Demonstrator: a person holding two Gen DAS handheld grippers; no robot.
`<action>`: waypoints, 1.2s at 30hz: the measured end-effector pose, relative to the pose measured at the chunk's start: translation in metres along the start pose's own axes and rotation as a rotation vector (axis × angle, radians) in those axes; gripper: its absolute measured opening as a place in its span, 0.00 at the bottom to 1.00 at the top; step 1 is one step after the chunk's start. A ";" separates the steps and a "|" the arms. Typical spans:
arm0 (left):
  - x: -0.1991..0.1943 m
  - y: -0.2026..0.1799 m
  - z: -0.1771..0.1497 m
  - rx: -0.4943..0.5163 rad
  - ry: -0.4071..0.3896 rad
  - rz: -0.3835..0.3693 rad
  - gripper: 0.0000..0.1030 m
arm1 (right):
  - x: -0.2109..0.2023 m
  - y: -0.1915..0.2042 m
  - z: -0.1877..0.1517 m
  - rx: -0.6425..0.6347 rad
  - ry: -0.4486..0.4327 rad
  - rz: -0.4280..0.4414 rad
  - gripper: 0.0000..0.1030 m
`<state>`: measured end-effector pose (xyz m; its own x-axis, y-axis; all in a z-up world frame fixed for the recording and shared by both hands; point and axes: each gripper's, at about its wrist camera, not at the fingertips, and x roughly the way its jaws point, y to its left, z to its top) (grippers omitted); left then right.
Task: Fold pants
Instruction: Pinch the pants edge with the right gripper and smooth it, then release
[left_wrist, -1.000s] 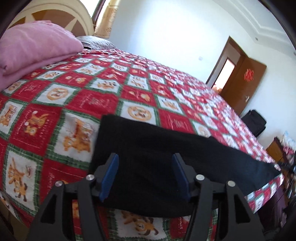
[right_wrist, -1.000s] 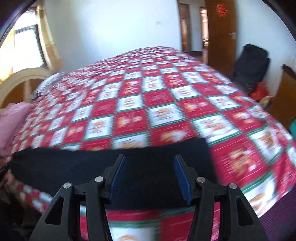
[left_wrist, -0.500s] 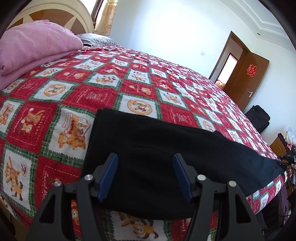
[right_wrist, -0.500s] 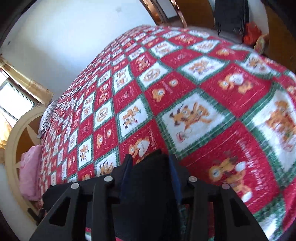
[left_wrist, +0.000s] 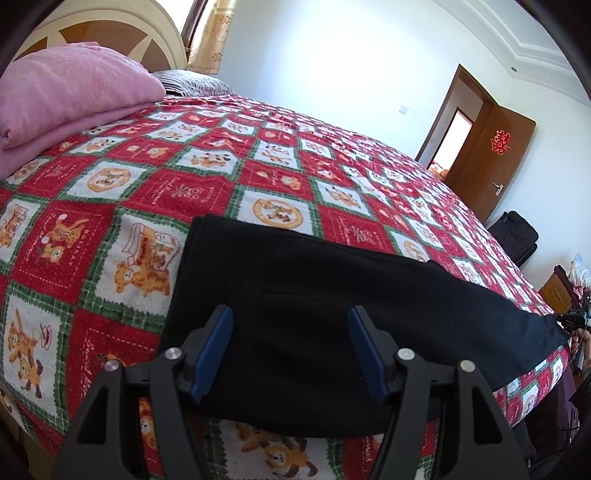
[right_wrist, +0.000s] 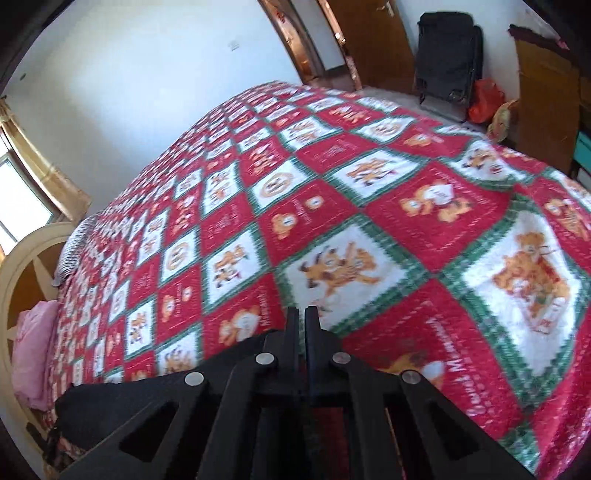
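- Near the bed's front edge, in the left wrist view, the black pants (left_wrist: 332, 314) lie flat as one long strip on the patterned bedspread (left_wrist: 155, 192); judging by this, further folds remain.
- Above the pants' near end, the left gripper (left_wrist: 291, 350) hovers tilted downward, jaws wide apart, gripping nothing.
- From the right wrist view, the right gripper (right_wrist: 300, 321) has just closed fully at the pants' (right_wrist: 110, 402) other end; whether fabric is pinched, I cannot tell.
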<state>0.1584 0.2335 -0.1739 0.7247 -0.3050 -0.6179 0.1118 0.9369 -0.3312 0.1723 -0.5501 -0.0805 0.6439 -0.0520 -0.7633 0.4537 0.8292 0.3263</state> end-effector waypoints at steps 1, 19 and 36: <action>-0.001 0.000 0.000 0.001 0.000 0.000 0.66 | -0.004 -0.006 -0.001 0.018 -0.013 0.008 0.03; -0.014 0.001 -0.009 0.080 -0.021 0.090 0.67 | -0.021 0.065 -0.076 -0.222 0.046 -0.052 0.28; 0.001 0.027 -0.022 0.025 0.006 0.192 0.84 | 0.034 0.347 -0.233 -0.751 0.265 0.514 0.69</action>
<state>0.1472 0.2552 -0.1991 0.7302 -0.1214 -0.6724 -0.0111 0.9819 -0.1893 0.2081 -0.1345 -0.1238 0.4523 0.4709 -0.7574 -0.4209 0.8614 0.2843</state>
